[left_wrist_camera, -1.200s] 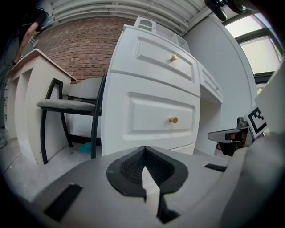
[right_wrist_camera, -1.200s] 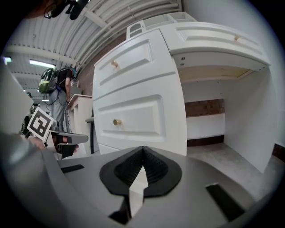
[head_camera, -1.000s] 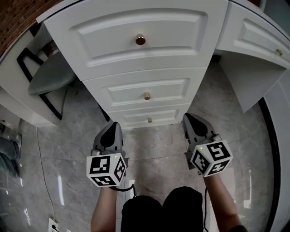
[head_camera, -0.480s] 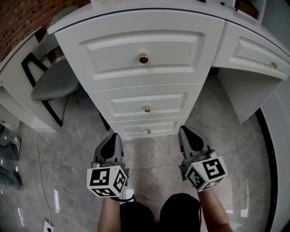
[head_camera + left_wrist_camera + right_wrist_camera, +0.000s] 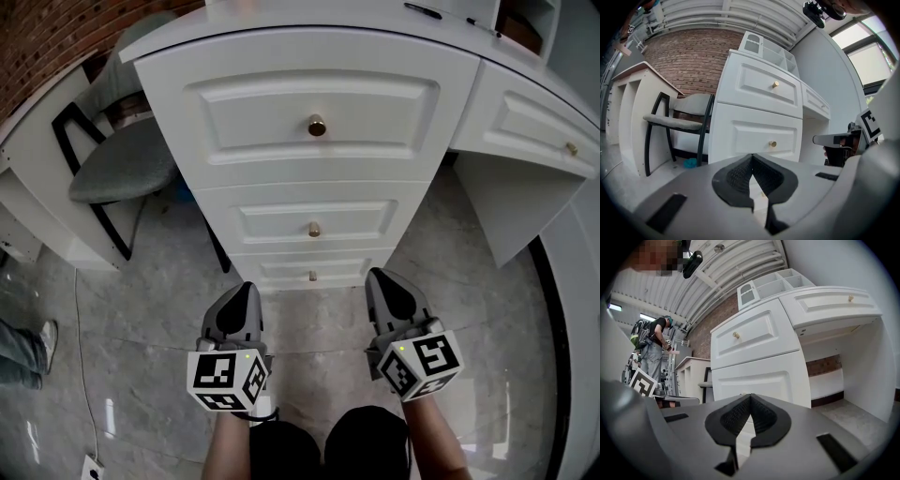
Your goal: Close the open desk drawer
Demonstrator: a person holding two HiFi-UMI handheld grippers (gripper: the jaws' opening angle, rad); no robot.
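A white desk pedestal carries three stacked drawers with gold knobs: top (image 5: 317, 125), middle (image 5: 314, 229), bottom (image 5: 312, 276). All three fronts look flush with the pedestal; I see no gap. My left gripper (image 5: 247, 287) hangs low over the floor, just left of the bottom drawer, jaws shut and empty. My right gripper (image 5: 377, 276) is level with it on the right, also shut and empty. Neither touches the desk. The left gripper view shows the left gripper (image 5: 751, 155) facing the middle knob (image 5: 772, 144). The right gripper (image 5: 750, 396) faces the drawer fronts below the top knob (image 5: 736, 335).
A black-framed chair (image 5: 112, 173) with a grey seat stands left of the pedestal. To the right is the knee space and another drawer (image 5: 571, 148). A white cabinet (image 5: 28, 202) sits at far left. A person (image 5: 654, 348) stands in the background. The floor is grey marble tile (image 5: 309, 328).
Both grippers have drifted back from the drawers toward my body and a little closer together. The head view has shifted, so the pedestal sits further right and lower.
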